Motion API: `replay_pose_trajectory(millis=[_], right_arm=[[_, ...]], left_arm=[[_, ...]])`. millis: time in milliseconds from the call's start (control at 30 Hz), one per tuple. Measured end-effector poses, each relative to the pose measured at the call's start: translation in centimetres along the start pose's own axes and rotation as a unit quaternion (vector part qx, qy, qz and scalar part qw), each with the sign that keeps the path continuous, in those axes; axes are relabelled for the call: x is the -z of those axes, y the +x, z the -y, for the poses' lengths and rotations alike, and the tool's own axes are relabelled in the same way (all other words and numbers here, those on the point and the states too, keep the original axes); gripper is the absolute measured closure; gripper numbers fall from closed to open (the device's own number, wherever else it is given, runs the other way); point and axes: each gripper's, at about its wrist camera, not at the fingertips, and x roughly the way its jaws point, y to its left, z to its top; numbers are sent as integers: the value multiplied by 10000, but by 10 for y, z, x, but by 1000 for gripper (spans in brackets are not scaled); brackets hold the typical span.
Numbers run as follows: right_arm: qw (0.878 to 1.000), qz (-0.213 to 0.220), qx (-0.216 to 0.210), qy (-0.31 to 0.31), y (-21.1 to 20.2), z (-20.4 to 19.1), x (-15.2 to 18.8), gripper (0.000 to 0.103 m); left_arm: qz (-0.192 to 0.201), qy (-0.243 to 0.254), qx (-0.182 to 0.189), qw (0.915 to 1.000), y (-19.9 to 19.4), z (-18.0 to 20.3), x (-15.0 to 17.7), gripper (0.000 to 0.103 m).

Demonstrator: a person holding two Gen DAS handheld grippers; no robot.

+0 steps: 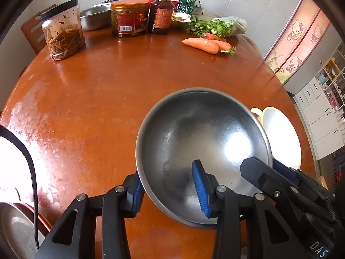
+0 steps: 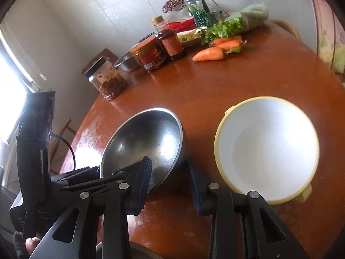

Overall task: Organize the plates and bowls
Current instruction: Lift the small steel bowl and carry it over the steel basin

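The steel bowl (image 1: pixel 202 146) sits tilted on the wooden table (image 1: pixel 103 99), gripped on two sides of its rim. The left gripper (image 1: pixel 170 192) has one blue pad outside the near wall and one inside the bowl, closed down on the rim. The right gripper (image 2: pixel 170 185) straddles the bowl's rim the same way in its own view, one pad inside and one outside; its jaws stand narrow, though I cannot tell for sure that both pads press the metal. The bowl leans on its side, so it looks caught mid-handling, not set down.

Just beside the steel bowl, on its right, stands the white bowl (image 2: pixel 267 149) with a yellow rim, upright and empty, untouched. Near the table edge on the bowl's left, a metal plate (image 1: pixel 15 231) on a red one shows partly in the left view.

Well beyond the steel bowl lie carrots (image 1: pixel 204 44), greens (image 1: pixel 215 27), jars (image 1: pixel 62 30) and bottles (image 1: pixel 161 13), with a steel basin (image 1: pixel 94 17) behind them.

As I judge it, the task is at an early to middle stage: no bowl is nested yet. Left to do, probably: put the steel bowl into or under the white one, and gather the plates.
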Motion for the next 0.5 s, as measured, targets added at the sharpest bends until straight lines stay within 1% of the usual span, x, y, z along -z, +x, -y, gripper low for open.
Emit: replay_pose_trajectory(millis=[500], right_arm=[[9993, 175, -113, -323, -25, -19, 3, 66]], left_arm=[[374, 90, -125, 9992, -44, 6, 12, 61]])
